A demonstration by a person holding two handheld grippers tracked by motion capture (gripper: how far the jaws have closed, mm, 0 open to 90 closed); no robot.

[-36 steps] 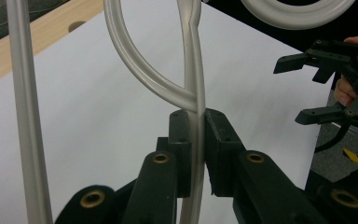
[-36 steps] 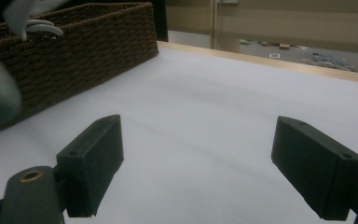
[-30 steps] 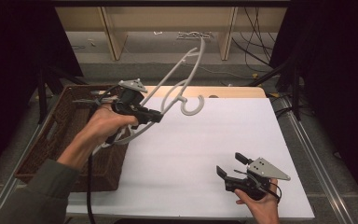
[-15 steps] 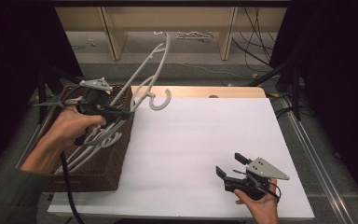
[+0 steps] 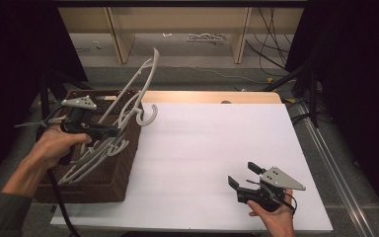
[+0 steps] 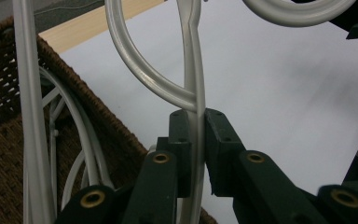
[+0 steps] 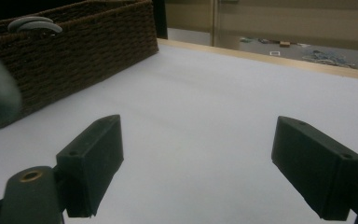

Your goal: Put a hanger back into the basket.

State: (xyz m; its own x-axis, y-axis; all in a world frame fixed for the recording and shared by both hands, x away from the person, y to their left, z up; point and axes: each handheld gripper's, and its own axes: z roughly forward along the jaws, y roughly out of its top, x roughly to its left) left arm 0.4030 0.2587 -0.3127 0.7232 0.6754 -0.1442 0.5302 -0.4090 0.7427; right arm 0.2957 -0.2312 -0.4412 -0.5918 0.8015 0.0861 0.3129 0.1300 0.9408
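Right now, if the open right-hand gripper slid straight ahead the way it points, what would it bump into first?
Probably the dark brown woven wicker basket. The right gripper points across the bare white tabletop toward it, though depth is hard to judge.

Left tongs: black body, grey three-cornered plate on top, black cable trailing below the hand.
Right tongs: black, the same grey plate, thin black wires at the grip.
Jaws: flat black rectangular pads with small screw holes; brass-coloured rivets at the linkage pivots.
Sleeve: grey-green, covering the left forearm.
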